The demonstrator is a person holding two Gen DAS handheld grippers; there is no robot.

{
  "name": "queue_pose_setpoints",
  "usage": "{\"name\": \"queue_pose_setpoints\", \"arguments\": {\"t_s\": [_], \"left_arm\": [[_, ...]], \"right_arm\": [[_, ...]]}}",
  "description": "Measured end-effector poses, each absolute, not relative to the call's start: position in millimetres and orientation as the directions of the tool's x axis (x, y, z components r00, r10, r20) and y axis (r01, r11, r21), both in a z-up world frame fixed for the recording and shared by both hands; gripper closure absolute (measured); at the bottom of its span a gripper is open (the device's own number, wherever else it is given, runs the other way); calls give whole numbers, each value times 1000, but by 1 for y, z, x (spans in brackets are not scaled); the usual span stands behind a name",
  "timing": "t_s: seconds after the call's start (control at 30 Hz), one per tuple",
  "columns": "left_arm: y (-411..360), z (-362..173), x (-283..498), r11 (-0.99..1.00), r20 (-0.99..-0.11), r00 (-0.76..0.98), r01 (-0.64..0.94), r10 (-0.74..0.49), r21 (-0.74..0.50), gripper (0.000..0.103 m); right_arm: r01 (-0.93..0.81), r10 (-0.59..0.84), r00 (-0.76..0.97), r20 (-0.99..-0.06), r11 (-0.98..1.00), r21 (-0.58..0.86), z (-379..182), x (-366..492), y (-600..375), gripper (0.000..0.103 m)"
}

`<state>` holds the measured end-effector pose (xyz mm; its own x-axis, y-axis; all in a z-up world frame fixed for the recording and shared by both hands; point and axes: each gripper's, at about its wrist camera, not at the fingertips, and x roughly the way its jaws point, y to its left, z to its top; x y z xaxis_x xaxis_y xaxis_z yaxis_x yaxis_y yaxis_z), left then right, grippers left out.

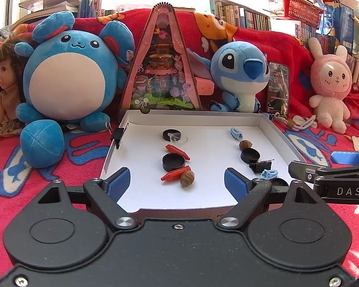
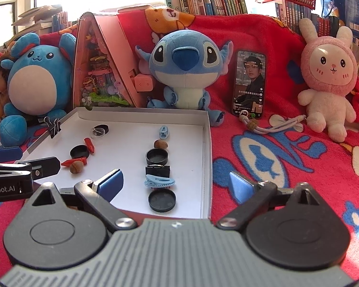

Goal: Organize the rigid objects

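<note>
Box lid (image 2: 207, 143) lying on red blanket (image 2: 287, 157), holding two columns of small things. Left column: two red cones (image 1: 176, 173), two black caps (image 1: 173, 162), one acorn (image 1: 187, 178), one clear disc (image 1: 178, 139). Right column: two blue clips (image 2: 159, 182), two black caps (image 2: 162, 200), one acorn (image 2: 160, 144), one black binder clip (image 2: 158, 171). Left gripper (image 1: 177, 186) hovering over lid's near edge, tilting downward, jaws standing wide, gripping nothing. Right gripper (image 2: 177, 186) tilting likewise, jaws spreading wide, straddling lid's right wall, holding nothing.
</note>
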<state>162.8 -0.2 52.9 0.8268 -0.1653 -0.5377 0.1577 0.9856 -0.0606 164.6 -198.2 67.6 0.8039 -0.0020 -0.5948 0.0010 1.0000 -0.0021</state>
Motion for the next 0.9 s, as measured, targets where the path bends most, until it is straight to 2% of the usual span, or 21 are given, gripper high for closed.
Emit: {"name": "queue_pose_setpoints", "arguments": {"t_s": [0.9], "left_arm": [[6, 54, 114, 986, -500, 853, 167, -150, -11, 17]], "right_arm": [[6, 11, 827, -562, 1000, 28, 69, 122, -192, 0]]}}
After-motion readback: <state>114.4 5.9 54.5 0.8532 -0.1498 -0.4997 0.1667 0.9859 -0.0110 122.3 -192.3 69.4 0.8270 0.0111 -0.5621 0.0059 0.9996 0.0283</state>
